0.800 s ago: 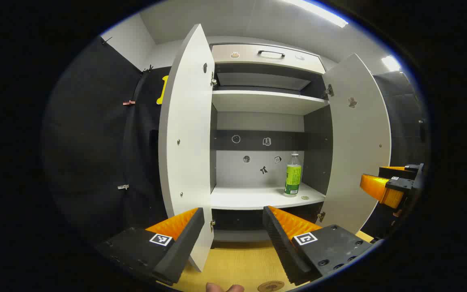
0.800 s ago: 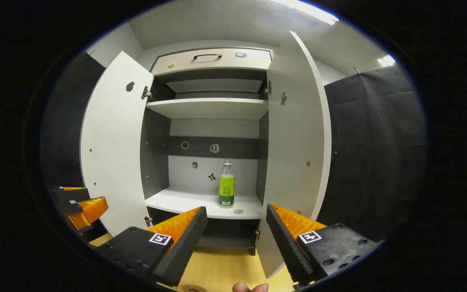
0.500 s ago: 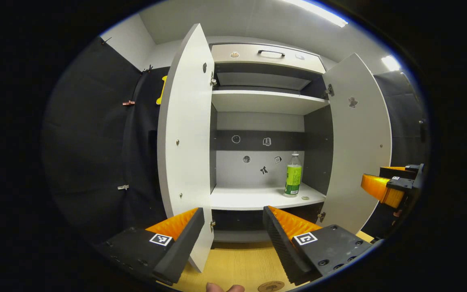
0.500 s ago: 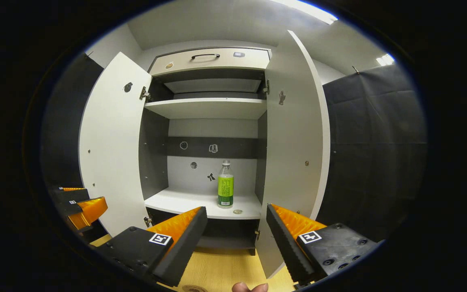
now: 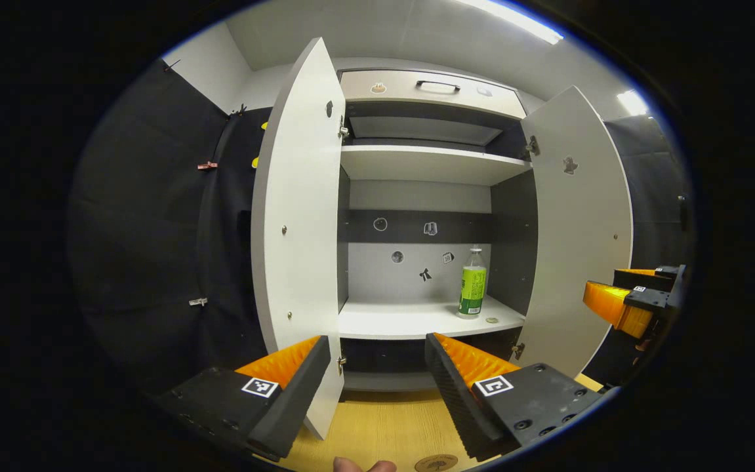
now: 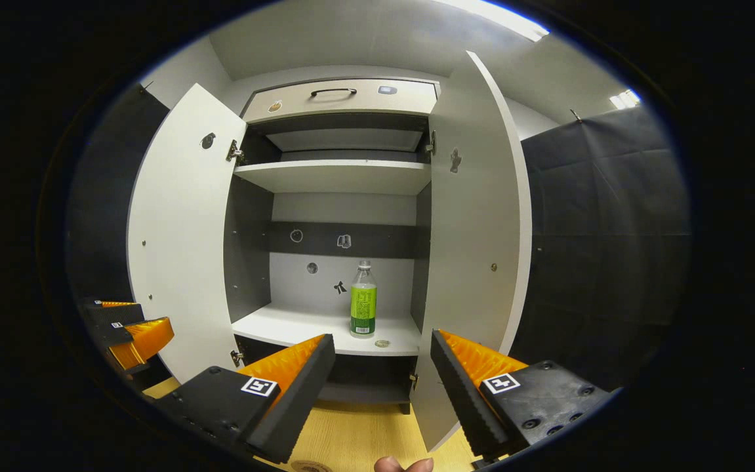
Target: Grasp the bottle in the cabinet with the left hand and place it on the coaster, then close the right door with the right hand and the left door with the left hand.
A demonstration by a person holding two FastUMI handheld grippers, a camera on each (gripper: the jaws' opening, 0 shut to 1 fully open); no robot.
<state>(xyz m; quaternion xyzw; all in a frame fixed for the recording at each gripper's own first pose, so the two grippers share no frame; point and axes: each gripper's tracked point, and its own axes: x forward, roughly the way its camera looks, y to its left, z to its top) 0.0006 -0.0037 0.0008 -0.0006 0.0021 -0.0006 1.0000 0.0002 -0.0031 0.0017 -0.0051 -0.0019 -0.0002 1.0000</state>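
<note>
A clear bottle with a green label (image 5: 472, 291) (image 6: 363, 308) stands upright on the lower shelf (image 5: 410, 319) (image 6: 298, 326) of the white cabinet, toward its right side. Both doors stand wide open: the left door (image 5: 295, 223) (image 6: 180, 236) and the right door (image 5: 580, 229) (image 6: 475, 242). A round coaster (image 5: 436, 463) (image 6: 309, 466) lies on the wooden table at the bottom edge. My left gripper (image 5: 377, 351) is open and empty, well short of the cabinet. My right gripper (image 6: 382, 347) is open and empty too; it also appears at the far right of the left gripper view (image 5: 620, 305).
A small round disc (image 5: 492, 320) (image 6: 382, 342) lies on the shelf just before the bottle. An upper shelf (image 5: 426, 164) and a drawer with a dark handle (image 5: 438, 86) sit above. Black cloth walls flank the cabinet. A fingertip (image 5: 364, 465) shows at the bottom edge.
Both views have shifted only slightly; the bottle sits a touch further left in the right gripper view. Nothing has been grasped or moved.
</note>
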